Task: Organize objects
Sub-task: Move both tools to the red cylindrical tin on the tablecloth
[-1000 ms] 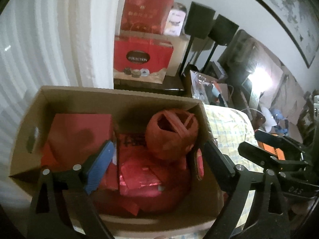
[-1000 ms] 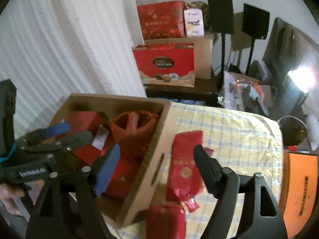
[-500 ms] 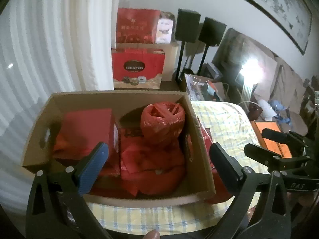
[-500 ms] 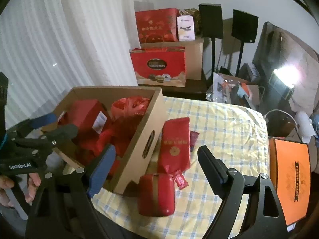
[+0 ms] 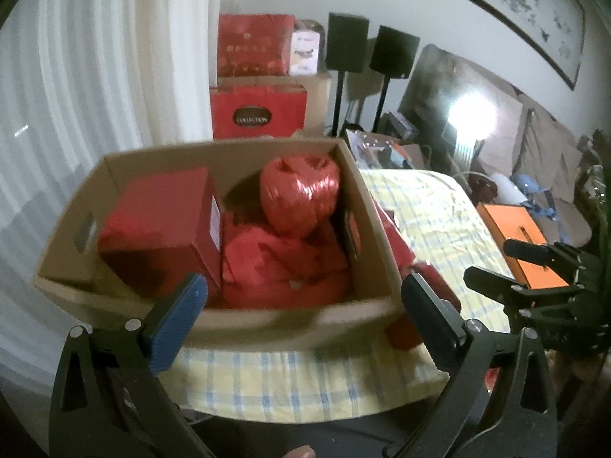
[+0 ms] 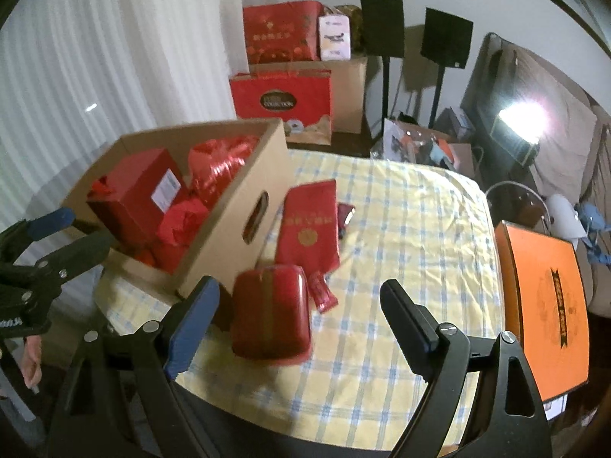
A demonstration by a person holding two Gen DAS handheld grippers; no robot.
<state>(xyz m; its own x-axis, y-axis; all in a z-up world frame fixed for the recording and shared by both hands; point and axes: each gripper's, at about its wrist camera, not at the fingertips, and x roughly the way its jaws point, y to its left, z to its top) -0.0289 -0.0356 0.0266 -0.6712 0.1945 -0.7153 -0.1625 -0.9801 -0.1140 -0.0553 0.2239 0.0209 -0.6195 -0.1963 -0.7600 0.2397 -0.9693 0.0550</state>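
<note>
A cardboard box (image 5: 267,320) stands on the checked tablecloth (image 6: 401,252). It holds a red carton (image 5: 160,225), a red string ball (image 5: 301,198) and crumpled red bags (image 5: 275,267). My left gripper (image 5: 301,301) hovers open in front of the box's near wall, with nothing between its fingers. Right of the box lie a rounded red tin (image 6: 271,313), a long red pouch (image 6: 311,225), a small red sachet (image 6: 324,294) and a dark red packet (image 6: 345,212). My right gripper (image 6: 301,305) hangs open just short of the tin, not touching it.
An orange flat box (image 6: 546,301) lies past the table's right edge. Red gift bags (image 6: 282,99) on a carton, two black speakers (image 6: 382,26) on stands and clutter fill the far side. White curtains (image 5: 76,95) hang left. A hand (image 6: 30,362) holds the left gripper.
Both grippers have drawn back from the box toward the table's near edge, so the box and loose red items look smaller. Both pairs of jaws stand a little wider.
</note>
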